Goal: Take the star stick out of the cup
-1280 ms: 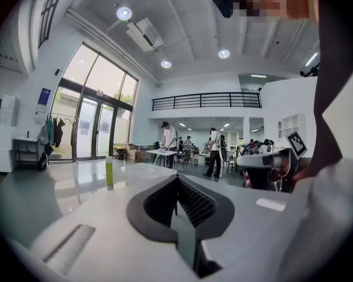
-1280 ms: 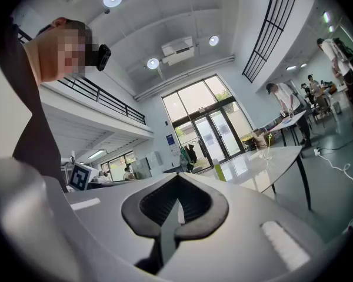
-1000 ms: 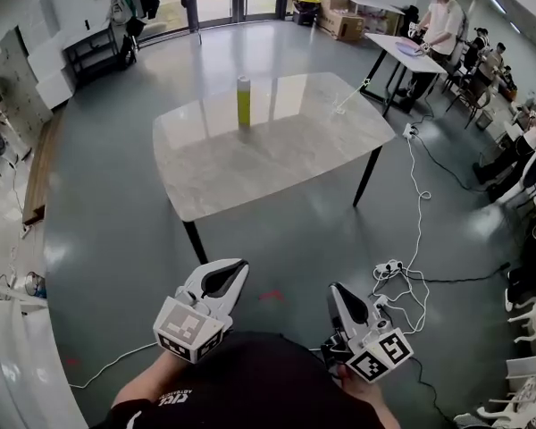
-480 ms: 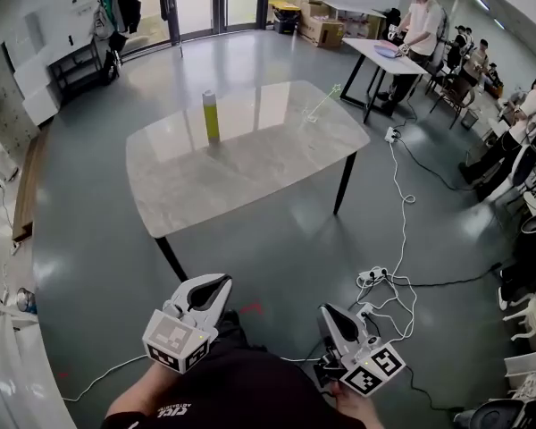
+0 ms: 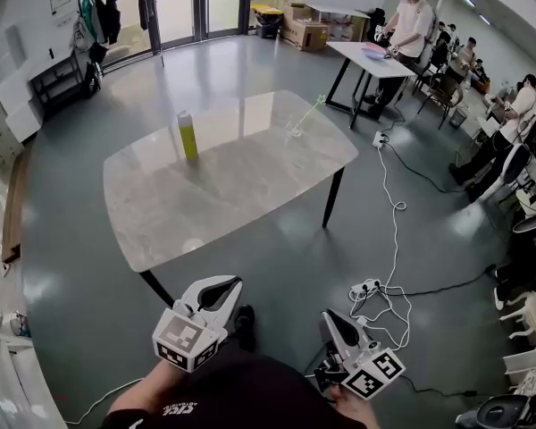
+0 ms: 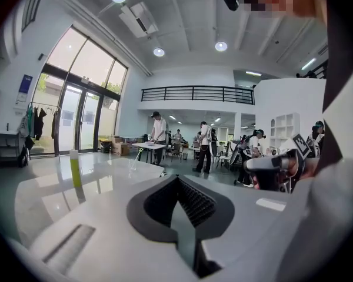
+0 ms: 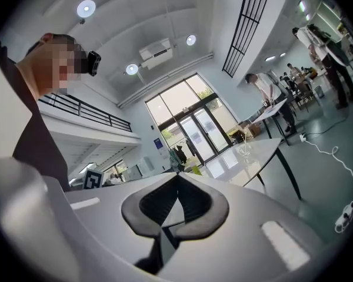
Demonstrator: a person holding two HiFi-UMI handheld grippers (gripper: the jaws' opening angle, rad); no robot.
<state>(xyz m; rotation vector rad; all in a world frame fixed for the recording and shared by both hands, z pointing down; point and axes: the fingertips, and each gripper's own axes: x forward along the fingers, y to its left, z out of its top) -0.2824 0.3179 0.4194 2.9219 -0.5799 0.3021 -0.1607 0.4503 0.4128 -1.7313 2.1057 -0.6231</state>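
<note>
White plastic jaws should part before the reach: low in the frame, the left hand-held gripper [image 5: 238, 283] and right hand-held gripper [image 5: 327, 316] are pressed together, empty. Across open floor, upper centre on the table [image 5: 223, 186], the thin green stick [image 5: 307, 113] leans from what looks like a clear cup [image 5: 295, 133], well apart from a yellow bottle [image 5: 188, 136].
</note>
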